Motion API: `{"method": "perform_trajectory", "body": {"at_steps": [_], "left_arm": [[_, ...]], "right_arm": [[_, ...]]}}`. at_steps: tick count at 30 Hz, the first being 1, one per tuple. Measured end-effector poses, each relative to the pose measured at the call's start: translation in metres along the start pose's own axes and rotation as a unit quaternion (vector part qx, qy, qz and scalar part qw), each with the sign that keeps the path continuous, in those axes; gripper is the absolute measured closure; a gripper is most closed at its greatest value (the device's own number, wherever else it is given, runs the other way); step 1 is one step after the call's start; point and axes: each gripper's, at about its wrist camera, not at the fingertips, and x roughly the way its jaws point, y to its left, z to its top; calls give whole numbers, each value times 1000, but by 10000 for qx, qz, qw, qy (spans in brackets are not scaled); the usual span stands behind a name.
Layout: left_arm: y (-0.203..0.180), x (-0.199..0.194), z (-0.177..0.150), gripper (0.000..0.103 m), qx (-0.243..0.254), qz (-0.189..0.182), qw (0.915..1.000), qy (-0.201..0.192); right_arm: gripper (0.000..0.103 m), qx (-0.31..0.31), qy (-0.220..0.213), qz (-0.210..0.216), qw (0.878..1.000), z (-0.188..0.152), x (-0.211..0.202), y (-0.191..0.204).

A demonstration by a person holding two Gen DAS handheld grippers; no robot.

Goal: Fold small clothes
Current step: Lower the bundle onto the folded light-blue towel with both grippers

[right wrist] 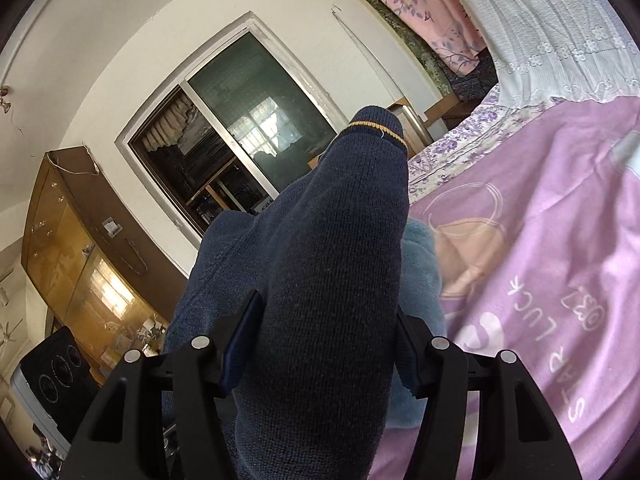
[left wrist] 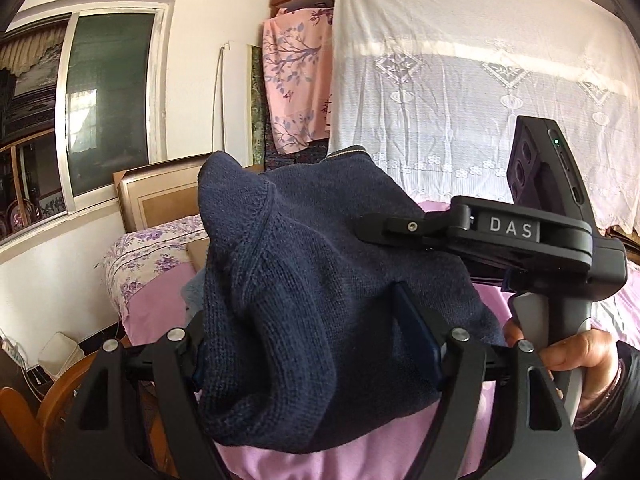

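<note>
Left gripper clamped on navy sweater, right gripper gripping it too, above pink bedspread

White-walled bedroom, sliding window

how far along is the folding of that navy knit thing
Early. Done: the navy knit garment is picked up, bunched between the fingers of both the left gripper and the right gripper, above the purple bedspread. In hand: carrying it, with no neat fold visible. Left: lay it flat on the bed and fold it. A light blue fleece item lies on the bed unfolded.
</note>
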Motion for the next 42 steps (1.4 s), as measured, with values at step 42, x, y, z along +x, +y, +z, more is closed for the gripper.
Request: {"method": "perform_trajectory", "body": {"at_steps": [42], "left_arm": [[51, 81, -42, 4, -749, 366, 9938, 741]], "right_arm": [[21, 616, 112, 266, 9977, -32, 87, -88]]}}
